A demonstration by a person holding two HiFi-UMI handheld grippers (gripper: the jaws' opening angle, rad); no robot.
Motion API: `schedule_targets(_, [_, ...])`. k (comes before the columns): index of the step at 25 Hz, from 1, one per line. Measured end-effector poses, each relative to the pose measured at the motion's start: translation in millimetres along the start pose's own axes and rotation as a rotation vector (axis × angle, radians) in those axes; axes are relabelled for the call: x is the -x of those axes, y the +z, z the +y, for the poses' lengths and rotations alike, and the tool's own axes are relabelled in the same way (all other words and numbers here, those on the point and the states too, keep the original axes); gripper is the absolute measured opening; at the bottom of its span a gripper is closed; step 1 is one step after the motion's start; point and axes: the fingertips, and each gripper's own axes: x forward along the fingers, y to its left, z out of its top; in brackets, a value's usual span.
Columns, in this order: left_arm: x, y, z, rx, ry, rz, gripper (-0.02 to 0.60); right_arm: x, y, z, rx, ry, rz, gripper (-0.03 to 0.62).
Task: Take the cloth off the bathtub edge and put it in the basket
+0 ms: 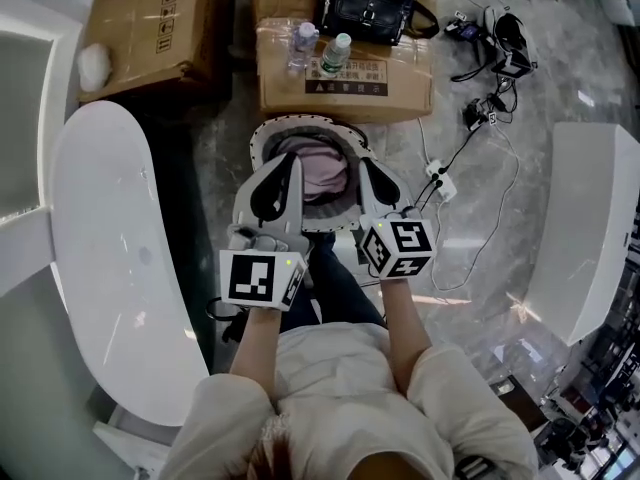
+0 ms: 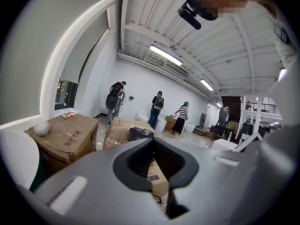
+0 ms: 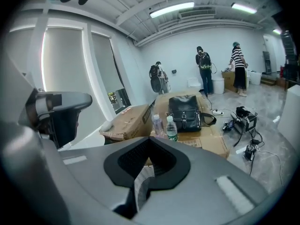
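I see the pink cloth (image 1: 322, 173) lying in the basket (image 1: 300, 124) at 12 o'clock. My left gripper (image 1: 288, 168) and right gripper (image 1: 368, 173) hover over it, both closed and empty. The print on the box (image 1: 345, 80) label is too small to read.

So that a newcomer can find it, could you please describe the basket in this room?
Start from the long white bathtub at the left of the head view; on the marble floor to its right, just short of the cardboard boxes, stands the basket. It is the only round, white-rimmed container there, with a pink cloth lying inside.
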Motion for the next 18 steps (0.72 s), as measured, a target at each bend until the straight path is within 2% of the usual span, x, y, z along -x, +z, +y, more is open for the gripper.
schedule_targets(6, [6, 29, -25, -0.019, -0.017, -0.036, 0.049, 30, 37, 1, 0.038, 0.019, -0.044, -0.003])
schedule_targets(11, [14, 44, -29, -0.119, -0.023, -0.068, 0.049, 49, 60, 5, 0.051, 0.045, -0.086, -0.003])
schedule_targets(18, [27, 68, -51, -0.140, -0.045, -0.092, 0.049, 81, 92, 18, 0.073, 0.086, -0.136, -0.003])
